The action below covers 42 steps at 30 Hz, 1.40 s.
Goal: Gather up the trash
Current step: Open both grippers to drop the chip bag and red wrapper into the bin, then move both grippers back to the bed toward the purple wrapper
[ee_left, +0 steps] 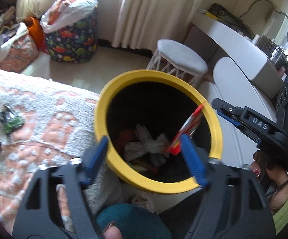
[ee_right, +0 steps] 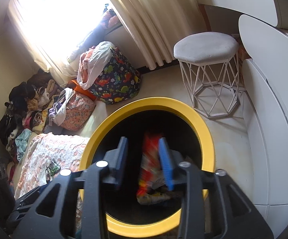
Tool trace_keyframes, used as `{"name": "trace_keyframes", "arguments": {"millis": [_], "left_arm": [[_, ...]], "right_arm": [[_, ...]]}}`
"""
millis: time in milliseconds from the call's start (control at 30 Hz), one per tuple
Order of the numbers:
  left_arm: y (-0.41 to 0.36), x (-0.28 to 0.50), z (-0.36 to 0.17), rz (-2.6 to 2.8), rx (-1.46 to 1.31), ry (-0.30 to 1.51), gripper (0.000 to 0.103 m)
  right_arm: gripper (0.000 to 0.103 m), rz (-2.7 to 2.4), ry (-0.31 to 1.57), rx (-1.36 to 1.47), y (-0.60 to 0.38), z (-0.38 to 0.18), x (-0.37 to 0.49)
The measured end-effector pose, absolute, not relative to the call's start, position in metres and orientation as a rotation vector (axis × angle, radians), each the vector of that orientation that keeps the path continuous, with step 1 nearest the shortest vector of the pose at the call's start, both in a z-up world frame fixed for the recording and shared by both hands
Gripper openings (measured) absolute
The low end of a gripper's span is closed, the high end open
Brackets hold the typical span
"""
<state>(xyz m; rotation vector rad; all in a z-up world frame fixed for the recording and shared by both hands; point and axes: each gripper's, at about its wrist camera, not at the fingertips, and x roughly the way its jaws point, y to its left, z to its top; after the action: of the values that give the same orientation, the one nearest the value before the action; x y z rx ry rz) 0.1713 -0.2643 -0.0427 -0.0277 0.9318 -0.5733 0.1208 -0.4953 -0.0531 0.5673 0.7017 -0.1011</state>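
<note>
A black bin with a yellow rim (ee_left: 215, 123) (ee_right: 92, 139) stands beside the bed, right under both grippers. Crumpled white paper (ee_left: 149, 145) and other scraps lie at its bottom. My left gripper (ee_left: 146, 155) hangs open over the near rim, nothing between its blue pads. A red wrapper (ee_left: 189, 125) (ee_right: 149, 149) is blurred inside the bin's mouth, loose between the parted pads of my right gripper (ee_right: 144, 155), which a hand holds at the bin's right side (ee_left: 222, 109). A small green-and-dark scrap (ee_left: 10, 123) (ee_right: 53, 169) lies on the bed's blanket.
The bed with its pink and white blanket (ee_left: 34, 109) is left of the bin. A white wire stool (ee_left: 181, 57) (ee_right: 205, 47) and a white desk (ee_left: 243, 45) stand beyond and right. A dinosaur-print basket (ee_left: 72, 39) and piles of clothes (ee_right: 24, 107) sit by the curtains.
</note>
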Motion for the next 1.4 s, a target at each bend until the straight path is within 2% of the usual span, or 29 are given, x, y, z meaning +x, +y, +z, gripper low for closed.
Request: {"name": "trace_keyframes", "arguments": {"millis": [100,233,400,800,1400], "left_arm": [[-0.258,0.167,-0.034,-0.544,-0.028,0.891,0.092],[-0.25,0.163,-0.024,-0.51,-0.026,0.85,0.092],[-0.24,0.156,-0.012,-0.47,-0.013,0.796,0.092],[-0.209,0.146,0.007,-0.398,-0.019,0.72,0.092],[-0.158,0.139,0.019,-0.29,-0.051,0.649,0.092]], "right_arm": [[0.047,-0.1,0.693,0.558,-0.493,-0.05,0.12],[0.058,-0.091,0.68,0.542,-0.487,-0.045,0.118],[0.064,-0.073,0.664,0.511,-0.478,-0.038,0.116],[0.07,0.009,0.626,0.452,-0.446,-0.014,0.111],[0.073,0.149,0.586,0.32,-0.39,0.001,0.103]]}}
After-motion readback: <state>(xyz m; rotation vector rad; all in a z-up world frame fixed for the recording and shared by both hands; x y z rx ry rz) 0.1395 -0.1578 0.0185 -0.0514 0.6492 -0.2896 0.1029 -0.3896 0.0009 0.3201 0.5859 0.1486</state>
